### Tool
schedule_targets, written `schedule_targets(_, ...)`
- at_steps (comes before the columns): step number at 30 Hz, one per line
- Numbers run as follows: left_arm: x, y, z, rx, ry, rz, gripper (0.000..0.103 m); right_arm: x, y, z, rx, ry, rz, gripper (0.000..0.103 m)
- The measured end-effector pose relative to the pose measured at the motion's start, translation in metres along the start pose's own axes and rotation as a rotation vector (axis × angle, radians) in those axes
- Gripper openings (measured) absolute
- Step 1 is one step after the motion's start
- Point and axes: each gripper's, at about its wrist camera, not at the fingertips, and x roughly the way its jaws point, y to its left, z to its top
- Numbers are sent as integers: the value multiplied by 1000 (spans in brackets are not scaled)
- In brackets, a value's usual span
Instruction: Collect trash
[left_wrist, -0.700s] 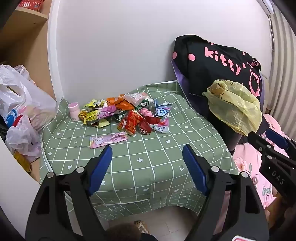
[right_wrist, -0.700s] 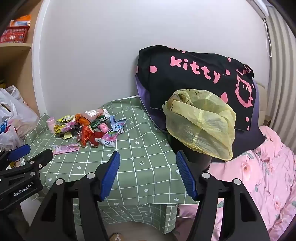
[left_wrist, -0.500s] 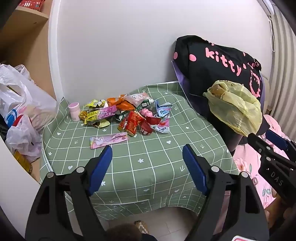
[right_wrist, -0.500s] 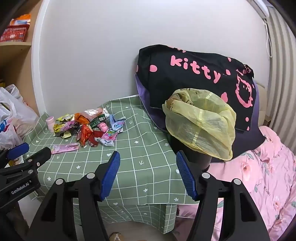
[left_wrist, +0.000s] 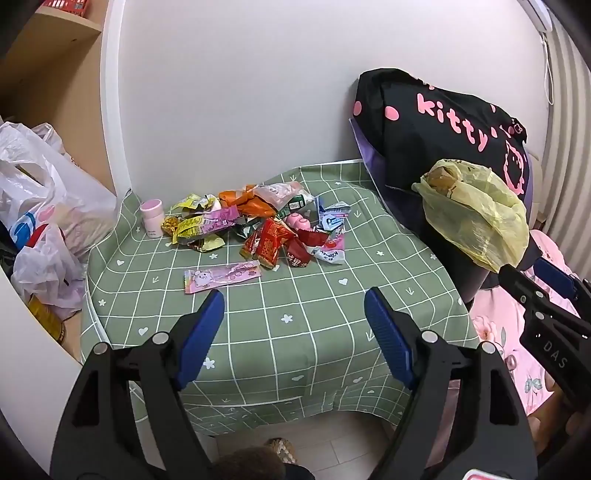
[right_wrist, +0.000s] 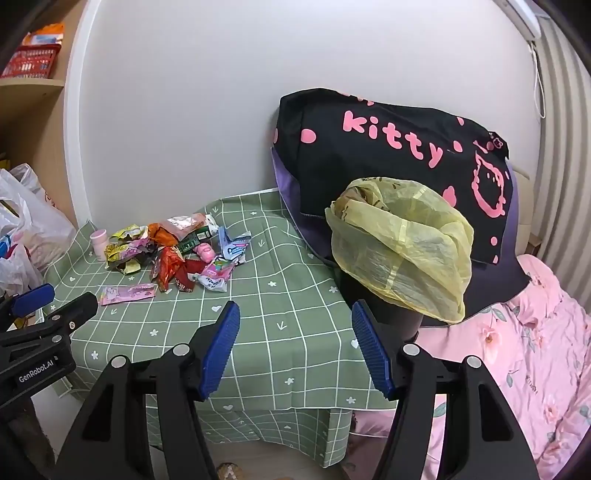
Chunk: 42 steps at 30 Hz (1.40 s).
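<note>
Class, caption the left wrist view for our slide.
Open left gripper hovers over green checked tablecloth, facing a wrapper pile.

The tablecloth (left_wrist: 295, 302) is patterned in green with a white grid, hearts and flowers. The wrappers (left_wrist: 255, 229) are coloured red, orange, yellow and pink. The bin liner (right_wrist: 402, 247) is translucent yellow. The black cushion (right_wrist: 391, 147) is lettered in pink.
</note>
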Motion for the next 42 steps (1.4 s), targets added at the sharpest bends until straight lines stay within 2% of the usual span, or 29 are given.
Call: schedule_targets(42, 0, -2, 0, 8, -1, -9, 74, 4, -2, 0, 6, -6, 3, 59)
